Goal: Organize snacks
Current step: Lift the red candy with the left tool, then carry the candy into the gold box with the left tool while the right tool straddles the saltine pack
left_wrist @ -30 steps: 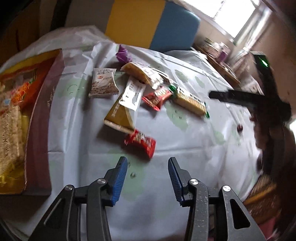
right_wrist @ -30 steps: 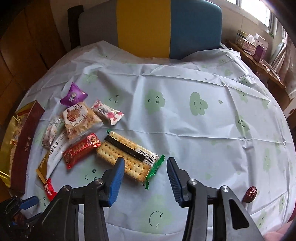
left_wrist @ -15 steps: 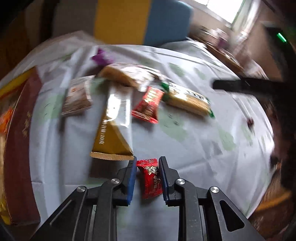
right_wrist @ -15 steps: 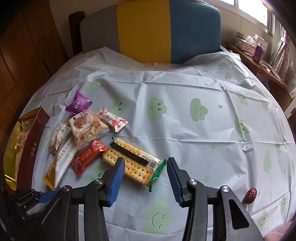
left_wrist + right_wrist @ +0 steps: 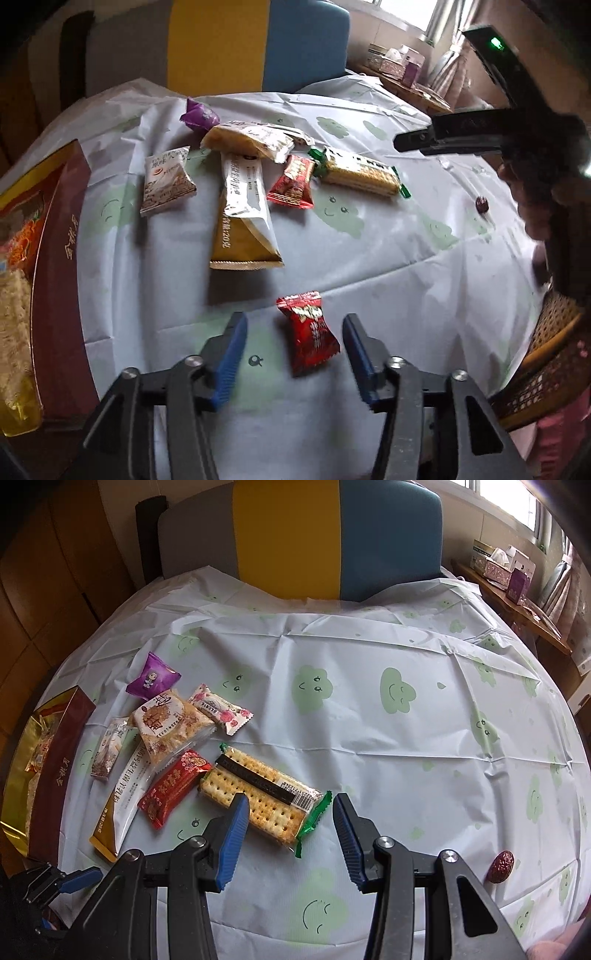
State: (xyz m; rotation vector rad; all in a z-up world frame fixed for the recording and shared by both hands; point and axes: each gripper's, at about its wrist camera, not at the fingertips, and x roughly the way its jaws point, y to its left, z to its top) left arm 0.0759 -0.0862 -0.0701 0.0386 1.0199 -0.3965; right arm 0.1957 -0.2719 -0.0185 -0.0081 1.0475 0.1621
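Left gripper [image 5: 293, 354] jaws just opened, red candy [image 5: 309, 332] lying loose between them. Right gripper [image 5: 290, 827] jaws open over crackers [image 5: 258, 797].

Left wrist view: low over tablecloth [image 5: 369, 258], angled steeply down, looking past snack pile toward window. Right wrist view: higher, facing striped chair back [image 5: 295, 535]. Both share cracker pack [image 5: 360, 175] [image 5: 258, 797] and snack box [image 5: 55, 258] [image 5: 55, 775].

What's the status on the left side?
Left gripper open, jaws just widened, small red candy loose between them on the tablecloth. Right gripper open, empty. Nothing blocking.
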